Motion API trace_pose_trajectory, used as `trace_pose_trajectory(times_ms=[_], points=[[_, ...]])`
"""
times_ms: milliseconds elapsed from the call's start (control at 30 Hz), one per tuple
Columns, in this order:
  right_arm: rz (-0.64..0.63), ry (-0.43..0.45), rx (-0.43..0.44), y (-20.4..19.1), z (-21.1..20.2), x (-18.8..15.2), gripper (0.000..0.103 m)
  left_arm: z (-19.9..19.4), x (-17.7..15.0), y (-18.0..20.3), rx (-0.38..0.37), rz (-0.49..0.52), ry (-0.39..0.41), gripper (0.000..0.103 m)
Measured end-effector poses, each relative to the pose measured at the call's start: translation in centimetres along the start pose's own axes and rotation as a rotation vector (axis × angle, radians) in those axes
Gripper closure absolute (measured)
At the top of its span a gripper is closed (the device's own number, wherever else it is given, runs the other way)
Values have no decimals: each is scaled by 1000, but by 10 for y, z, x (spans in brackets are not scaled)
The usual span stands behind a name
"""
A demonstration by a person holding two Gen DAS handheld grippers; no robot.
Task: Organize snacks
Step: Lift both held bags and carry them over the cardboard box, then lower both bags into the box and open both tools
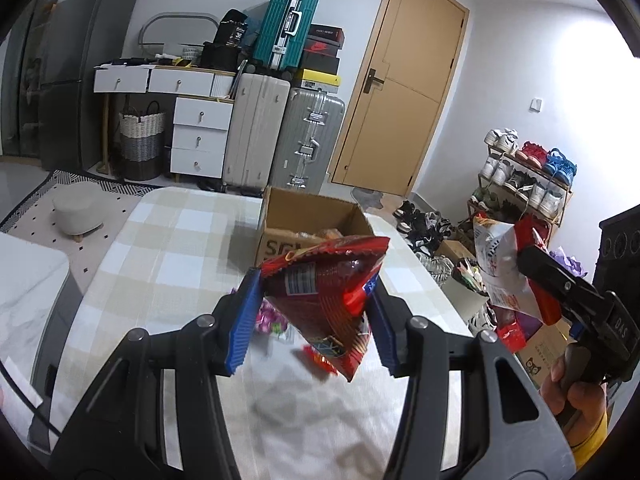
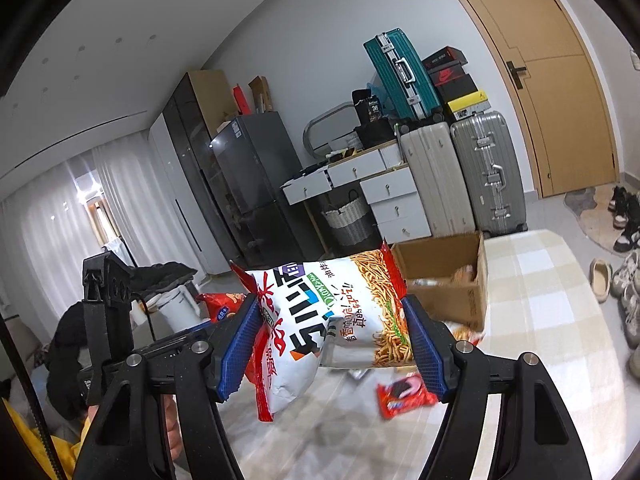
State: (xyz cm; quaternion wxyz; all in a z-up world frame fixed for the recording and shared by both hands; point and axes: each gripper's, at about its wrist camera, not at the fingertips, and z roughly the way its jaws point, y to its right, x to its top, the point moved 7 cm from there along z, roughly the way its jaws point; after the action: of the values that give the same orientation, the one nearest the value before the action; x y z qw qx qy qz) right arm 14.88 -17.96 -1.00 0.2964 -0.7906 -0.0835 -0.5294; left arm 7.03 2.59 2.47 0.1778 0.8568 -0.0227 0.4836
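My left gripper (image 1: pixel 310 320) is shut on a dark red snack bag (image 1: pixel 328 292) and holds it above the checkered table, short of the open cardboard box (image 1: pixel 280 216). My right gripper (image 2: pixel 332 340) is shut on a white and red noodle snack bag (image 2: pixel 332 312), also lifted above the table; that bag shows at the right of the left wrist view (image 1: pixel 504 272). The box (image 2: pixel 440 260) holds several snacks. A small red cookie packet (image 2: pixel 404 394) lies on the cloth below the right gripper. A purple wrapper (image 1: pixel 272 320) lies on the table under the left gripper.
The table has a beige checkered cloth (image 1: pixel 180 240). Suitcases (image 1: pixel 280 136), white drawers (image 1: pixel 200 136) and a wooden door (image 1: pixel 404 92) stand behind. A shoe rack (image 1: pixel 524 176) and shoes on the floor are at the right. A grey stool (image 1: pixel 76 208) is at the left.
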Motion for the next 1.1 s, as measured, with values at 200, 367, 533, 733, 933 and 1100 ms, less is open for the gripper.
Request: trace_pose_trajectory(times_ms=[200, 367, 533, 733, 933, 1100], points=[[-8, 10, -8, 11, 20, 25, 32, 29, 26, 7, -7, 17, -6, 55], [-57, 6, -39, 19, 47, 51, 32, 67, 55, 9, -7, -6, -15, 55], [-50, -7, -46, 35, 81, 76, 32, 122, 78, 11, -3, -16, -45, 55], [-74, -34, -81, 60, 129, 103, 32, 205, 110, 7, 2, -34, -85, 55], [-85, -79, -138, 93, 174, 108, 32, 281, 134, -3, 22, -32, -124, 55], [-52, -128, -160, 122, 209, 96, 32, 337, 141, -11, 29, -40, -165, 55]])
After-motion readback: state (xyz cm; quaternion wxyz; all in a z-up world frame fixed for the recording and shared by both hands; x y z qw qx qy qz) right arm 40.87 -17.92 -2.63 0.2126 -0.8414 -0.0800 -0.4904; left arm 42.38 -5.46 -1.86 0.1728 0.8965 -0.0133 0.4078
